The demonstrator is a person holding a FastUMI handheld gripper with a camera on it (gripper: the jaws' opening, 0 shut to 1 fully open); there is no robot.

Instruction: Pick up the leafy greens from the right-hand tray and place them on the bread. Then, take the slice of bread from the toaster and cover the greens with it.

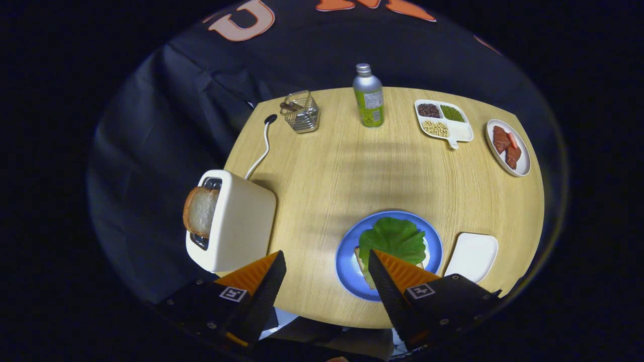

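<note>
Two fingers of the claw (327,261) stood wide apart above the near edge of the round wooden table (322,166), and nothing was held between them. The claw looked down on the table from high up, tilted forward, so that the whole top was seen at once. The right finger (397,281) covered the near part of the blue plate (347,256), so the bread (360,257) on that plate showed as a thin pale edge beside the finger. The leafy greens (392,239) lay flat on this bread, spread wide, the leaf broader across than deep. Just right of the plate was the white tray (473,256), partly cut off at its near corner. Ahead of the left finger (261,281) stood the cream toaster (236,221), lying over to the left in the fisheye view, with a white cord (261,151) running away from it. The slice of bread (200,210) stuck out of its slot, pointing to the left, its flat face turned to the camera. Farther away on the table were a wire basket (301,111), a green bottle (368,98), a divided dish of beans (443,120) and an oval plate of red pieces (508,147); what those pieces were I could not tell.
</note>
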